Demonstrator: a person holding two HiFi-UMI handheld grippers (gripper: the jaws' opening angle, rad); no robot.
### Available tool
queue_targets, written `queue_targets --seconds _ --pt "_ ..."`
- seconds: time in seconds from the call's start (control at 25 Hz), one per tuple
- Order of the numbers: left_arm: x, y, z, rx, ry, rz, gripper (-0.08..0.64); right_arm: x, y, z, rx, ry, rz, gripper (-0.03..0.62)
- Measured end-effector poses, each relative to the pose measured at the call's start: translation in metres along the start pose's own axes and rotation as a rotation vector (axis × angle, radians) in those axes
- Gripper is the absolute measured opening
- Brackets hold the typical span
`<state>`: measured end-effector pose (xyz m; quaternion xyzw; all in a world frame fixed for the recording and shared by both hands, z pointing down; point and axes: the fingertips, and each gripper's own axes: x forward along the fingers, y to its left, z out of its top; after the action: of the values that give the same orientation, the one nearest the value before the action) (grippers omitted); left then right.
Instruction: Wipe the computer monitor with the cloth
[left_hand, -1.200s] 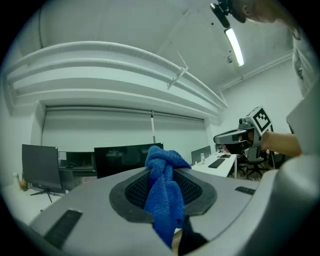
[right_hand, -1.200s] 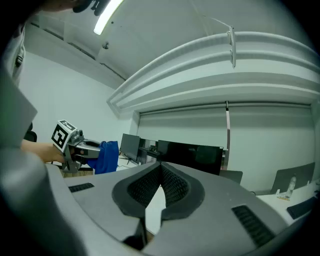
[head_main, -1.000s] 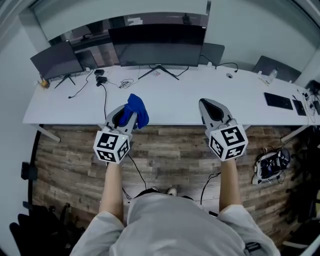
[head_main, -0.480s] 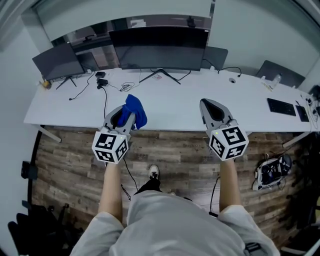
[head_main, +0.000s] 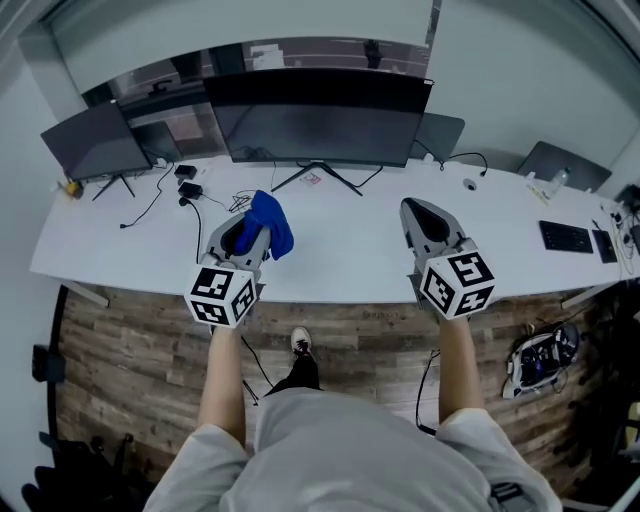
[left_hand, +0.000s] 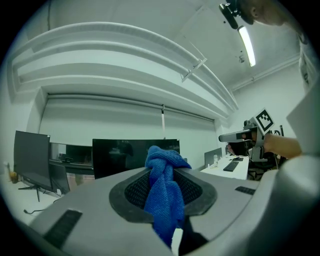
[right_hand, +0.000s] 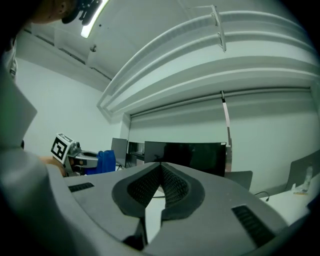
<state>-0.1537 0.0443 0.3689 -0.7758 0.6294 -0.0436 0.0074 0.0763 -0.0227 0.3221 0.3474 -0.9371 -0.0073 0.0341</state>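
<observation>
A wide black monitor stands on its stand at the back of a long white desk; it also shows dark in the left gripper view and the right gripper view. My left gripper is shut on a blue cloth, which bunches up between the jaws. It hovers over the desk's front half, well short of the screen. My right gripper is shut with nothing in it, level with the left one, its jaws meeting at the tip.
A smaller monitor stands at the desk's left end, with cables and a power adapter beside it. A laptop, a keyboard and small items lie at the right end. A bag sits on the wooden floor.
The view has closed in on the desk: the person has stepped forward, and both grippers now hang over the desk top rather than its front edge. Cloth still held.
</observation>
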Motion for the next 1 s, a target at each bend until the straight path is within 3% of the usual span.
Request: queue_targets --seconds 0.12,0.56,0.76,1.0 --pt "0.042 0.039 0.005 -0.006 -0.002 -0.014 0.118 0.05 -0.017 0.008 0.061 -0.007 0.011 0.014" --pt "0.165 0.139 0.028 0.023 -0.022 -0.117 0.12 0.171 -0.069 0.029 0.078 -0.013 -0.109 0.014" --pt "0.211 0.138 0.048 0.082 -0.054 -0.208 0.12 0.178 -0.091 0.017 0.077 0.012 -0.182 0.014" --pt "0.27 0.099 0.096 0.17 -0.149 -0.313 0.12 0.164 -0.131 0.024 0.066 -0.029 -0.26 0.014"
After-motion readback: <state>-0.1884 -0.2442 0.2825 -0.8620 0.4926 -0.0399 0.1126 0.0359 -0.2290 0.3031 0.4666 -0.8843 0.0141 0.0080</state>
